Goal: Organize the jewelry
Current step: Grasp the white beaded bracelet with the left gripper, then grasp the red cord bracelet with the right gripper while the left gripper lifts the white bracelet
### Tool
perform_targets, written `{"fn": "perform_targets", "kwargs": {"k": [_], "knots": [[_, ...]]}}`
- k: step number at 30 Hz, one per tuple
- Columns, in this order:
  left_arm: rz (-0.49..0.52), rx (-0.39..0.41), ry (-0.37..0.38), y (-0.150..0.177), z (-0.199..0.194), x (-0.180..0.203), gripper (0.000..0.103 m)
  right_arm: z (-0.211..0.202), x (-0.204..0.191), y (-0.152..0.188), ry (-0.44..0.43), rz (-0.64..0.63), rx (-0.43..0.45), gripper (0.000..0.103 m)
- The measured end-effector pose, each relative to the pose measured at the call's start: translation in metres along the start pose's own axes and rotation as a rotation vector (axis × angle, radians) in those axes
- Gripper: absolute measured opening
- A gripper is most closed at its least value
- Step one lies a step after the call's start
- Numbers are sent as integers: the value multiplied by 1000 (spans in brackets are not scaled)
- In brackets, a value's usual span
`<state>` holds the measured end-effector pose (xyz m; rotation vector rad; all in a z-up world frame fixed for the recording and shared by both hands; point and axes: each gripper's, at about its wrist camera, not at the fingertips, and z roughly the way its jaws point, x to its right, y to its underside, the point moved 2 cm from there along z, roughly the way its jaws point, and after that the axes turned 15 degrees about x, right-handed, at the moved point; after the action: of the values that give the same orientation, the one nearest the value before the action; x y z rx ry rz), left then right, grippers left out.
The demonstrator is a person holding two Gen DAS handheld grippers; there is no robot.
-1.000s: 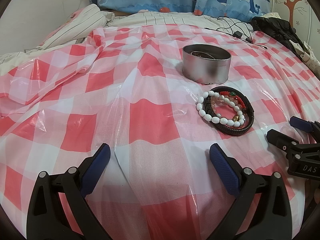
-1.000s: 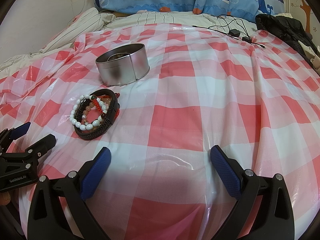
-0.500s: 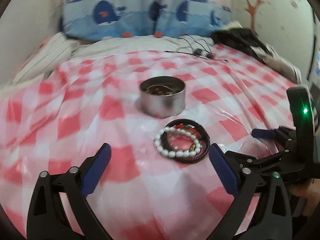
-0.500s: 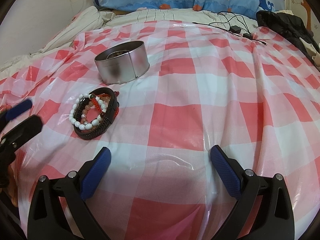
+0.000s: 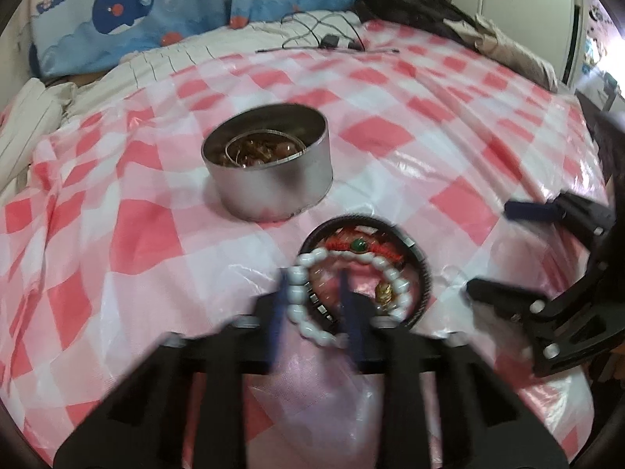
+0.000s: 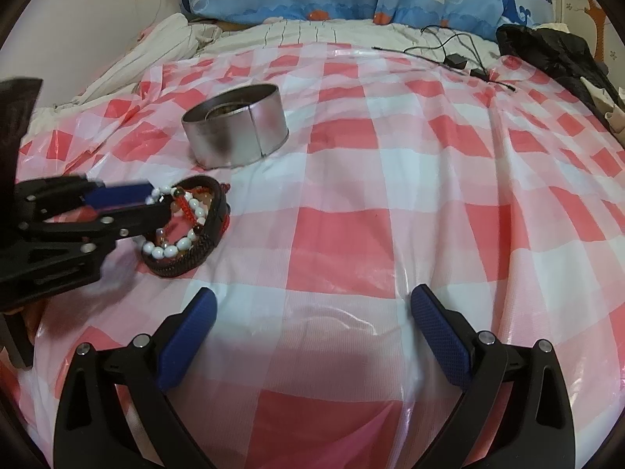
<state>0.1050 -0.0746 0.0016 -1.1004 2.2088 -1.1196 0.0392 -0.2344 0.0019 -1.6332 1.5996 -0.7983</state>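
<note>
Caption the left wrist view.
Left gripper closing on white bead bracelet in a bracelet pile, near metal tin.

The left gripper (image 5: 314, 305) was smeared by motion blur, its fingers hiding part of the white bead bracelet (image 5: 302, 305) beside the tin (image 5: 269, 187).

From my left wrist view, the tin (image 5: 269, 174) stands on the cloth (image 5: 129, 234) with beads inside it. The stack of bracelets (image 5: 363, 269) lies just in front of the tin, slightly right. Behind both, cables (image 5: 324, 39) lie near the pillows (image 5: 156, 8); a jacket (image 6: 554, 54) lies far right.
</note>
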Motion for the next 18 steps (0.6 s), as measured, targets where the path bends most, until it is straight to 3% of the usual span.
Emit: {"fn": "perform_targets", "kwargs": {"k": [7, 11, 14, 16, 18], "knots": [[-40, 10, 42, -16, -24, -5, 6, -18, -26, -18, -99, -95, 98, 95], [-49, 13, 24, -20, -35, -16, 6, -17, -56, -26, -238, -183, 109, 93], [-86, 44, 2, -25, -45, -29, 6, -5, -65, -31, -353, -154, 54, 63], [-111, 75, -4, -29, -53, -37, 6, 5, -66, -33, -405, -135, 18, 52], [-128, 98, -13, -33, -59, -44, 6, 12, -65, -35, -439, -118, -5, 47]]}}
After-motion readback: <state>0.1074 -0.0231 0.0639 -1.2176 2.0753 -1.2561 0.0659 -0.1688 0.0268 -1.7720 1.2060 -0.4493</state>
